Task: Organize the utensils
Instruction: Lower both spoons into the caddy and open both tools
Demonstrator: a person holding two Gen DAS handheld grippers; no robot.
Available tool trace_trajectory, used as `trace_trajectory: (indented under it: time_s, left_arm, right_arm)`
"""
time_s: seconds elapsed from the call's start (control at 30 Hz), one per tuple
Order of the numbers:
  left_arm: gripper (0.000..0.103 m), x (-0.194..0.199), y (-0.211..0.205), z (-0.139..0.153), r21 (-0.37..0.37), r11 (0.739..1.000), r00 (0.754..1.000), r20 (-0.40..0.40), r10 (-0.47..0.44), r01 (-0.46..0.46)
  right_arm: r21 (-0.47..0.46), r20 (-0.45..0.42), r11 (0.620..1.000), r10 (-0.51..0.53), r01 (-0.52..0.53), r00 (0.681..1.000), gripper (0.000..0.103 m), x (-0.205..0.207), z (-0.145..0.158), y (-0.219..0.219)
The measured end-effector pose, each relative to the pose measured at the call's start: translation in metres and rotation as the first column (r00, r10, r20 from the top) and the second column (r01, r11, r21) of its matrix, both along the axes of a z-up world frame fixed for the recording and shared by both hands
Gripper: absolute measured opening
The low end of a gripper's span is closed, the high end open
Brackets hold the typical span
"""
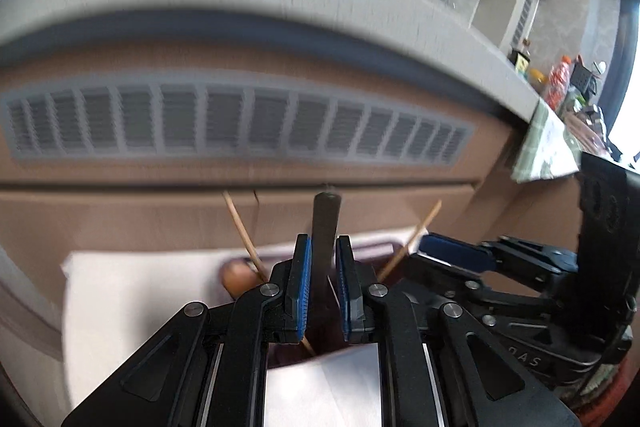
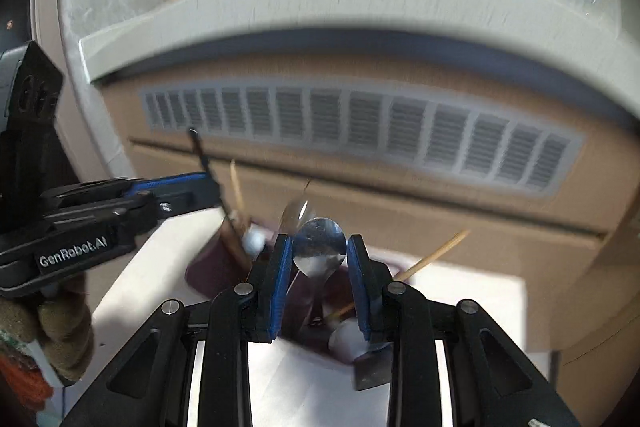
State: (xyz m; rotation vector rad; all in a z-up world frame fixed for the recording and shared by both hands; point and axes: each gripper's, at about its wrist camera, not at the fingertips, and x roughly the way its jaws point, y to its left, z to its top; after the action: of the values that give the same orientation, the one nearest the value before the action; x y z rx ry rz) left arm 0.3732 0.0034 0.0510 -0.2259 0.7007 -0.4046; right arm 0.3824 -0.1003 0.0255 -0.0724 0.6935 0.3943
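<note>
Placing step: left gripper (image 1: pixel 323 283) seemingly loose around dark handle (image 1: pixel 325 227), right gripper (image 2: pixel 319 281) apart beside spoon (image 2: pixel 319 245), lowering into maroon holder (image 2: pixel 212 267) next.

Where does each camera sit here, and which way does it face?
Left wrist: on the left gripper, looking forward and down along a dark handle between its pads; right gripper at right.
Right wrist: on the right gripper, facing a metal spoon between its pads; gloved hand at left.
Shared: maroon holder, vent grille.
</note>
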Motion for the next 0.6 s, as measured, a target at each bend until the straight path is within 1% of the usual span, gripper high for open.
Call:
trace_trajectory:
  time_s: [0.03, 0.07, 0.13, 0.23, 0.3, 0.43, 0.5, 0.6]
  left_arm:
    - [0.021, 0.001, -0.002, -0.006, -0.002, 1.0, 1.0, -0.01, -0.011, 0.011]
    - [0.032, 0.001, -0.002, -0.012, 0.002, 1.0, 1.0, -0.016, -0.011, 0.011]
    - [0.042, -0.007, -0.003, -0.018, 0.029, 0.999, 1.0, 0.008, 0.013, -0.014]
    - [0.043, -0.038, 0.002, -0.02, 0.053, 0.995, 0.995, 0.071, 0.076, -0.08]
    - [0.043, -0.068, 0.005, -0.021, 0.054, 0.99, 0.987, 0.107, 0.12, -0.126]
    - [0.043, -0.133, 0.007, -0.024, 0.091, 0.975, 0.967, 0.18, 0.182, -0.2]
    - [0.043, -0.167, 0.007, -0.025, 0.107, 0.967, 0.956, 0.209, 0.205, -0.231]
    - [0.043, -0.205, 0.002, -0.032, 0.155, 0.948, 0.949, 0.201, 0.244, -0.277]
  right_arm:
    - [0.014, -0.021, 1.0, 0.0, 0.0, 1.0, 0.027, 0.003, -0.008, -0.001]
    - [0.018, -0.031, 1.0, -0.008, 0.008, 0.999, 0.03, 0.005, -0.014, -0.002]
    - [0.017, -0.036, 0.999, -0.036, 0.037, 0.999, 0.031, 0.005, -0.022, -0.006]
    - [0.027, -0.013, 0.996, -0.083, 0.083, 0.996, 0.032, -0.011, -0.025, -0.017]
    - [0.056, 0.026, 0.993, -0.105, 0.104, 0.994, 0.033, -0.033, -0.022, -0.026]
    - [0.089, 0.123, 0.986, -0.15, 0.139, 0.981, 0.037, -0.096, -0.015, -0.04]
    - [0.086, 0.147, 0.986, -0.156, 0.144, 0.977, 0.038, -0.133, -0.017, -0.041]
    - [0.062, 0.175, 0.989, -0.147, 0.138, 0.974, 0.038, -0.178, -0.022, -0.035]
